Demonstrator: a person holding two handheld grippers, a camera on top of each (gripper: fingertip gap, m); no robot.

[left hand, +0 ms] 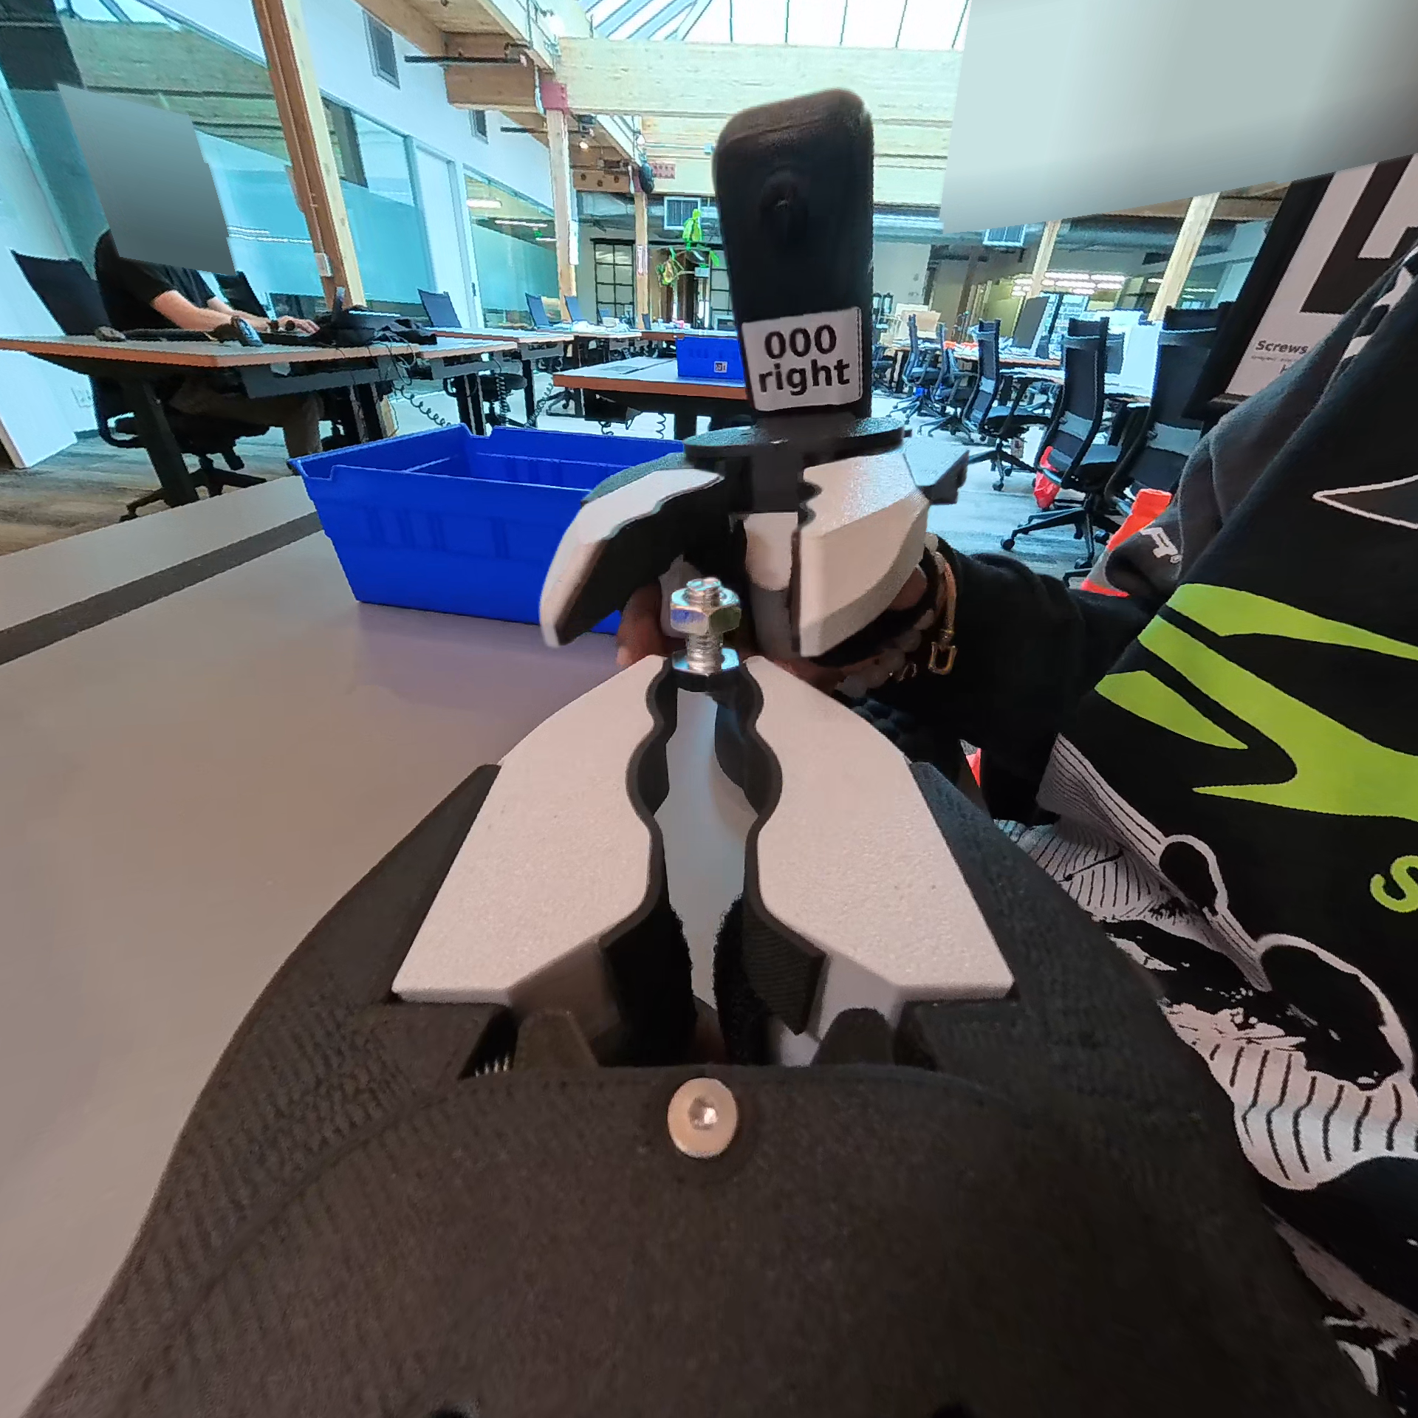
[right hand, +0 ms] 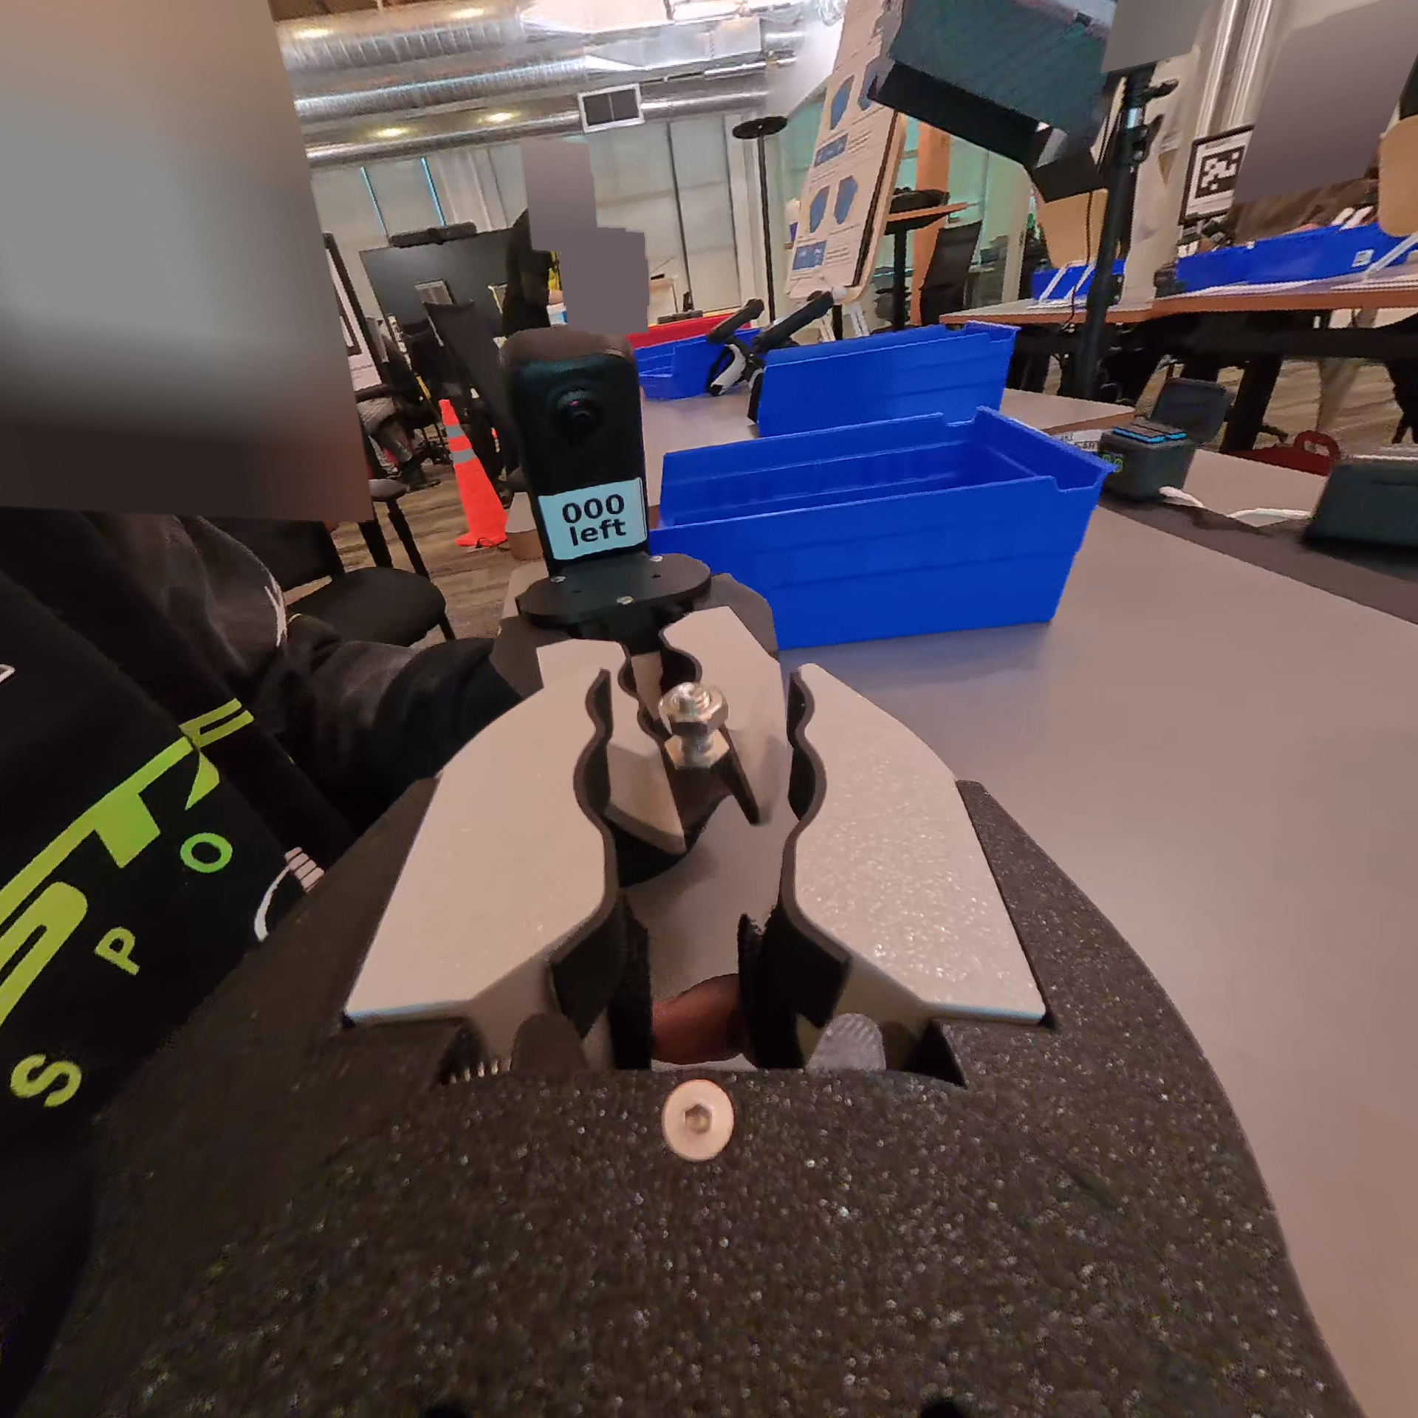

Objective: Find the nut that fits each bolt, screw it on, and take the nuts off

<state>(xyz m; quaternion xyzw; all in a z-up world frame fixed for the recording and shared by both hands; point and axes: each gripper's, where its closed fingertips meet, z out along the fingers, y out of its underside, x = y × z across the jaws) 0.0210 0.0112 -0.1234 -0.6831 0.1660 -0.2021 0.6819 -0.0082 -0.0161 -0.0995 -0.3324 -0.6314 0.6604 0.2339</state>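
My left gripper point(left hand: 702, 675) is shut on the head of a silver bolt point(left hand: 702, 658) and holds it upright above the grey table point(left hand: 230, 767). A silver hex nut point(left hand: 704, 610) sits threaded near the bolt's tip. My right gripper point(right hand: 702, 687) is open. Its fingers point(right hand: 537, 806) stand on either side of the nut point(right hand: 693, 710) with a gap on both sides. In the left wrist view the right gripper point(left hand: 690, 629) faces me from behind the bolt, jaws spread. The right wrist view shows the left gripper point(right hand: 694, 771) clamped on the bolt head point(right hand: 694, 756).
A blue plastic bin point(left hand: 460, 522) stands on the table behind the grippers, and it also shows in the right wrist view point(right hand: 882, 537). A second blue bin point(right hand: 882, 376) lies farther back. The person's dark sleeve point(left hand: 1036, 652) is at the right. My two grippers' fingertips are within a few centimetres of each other.
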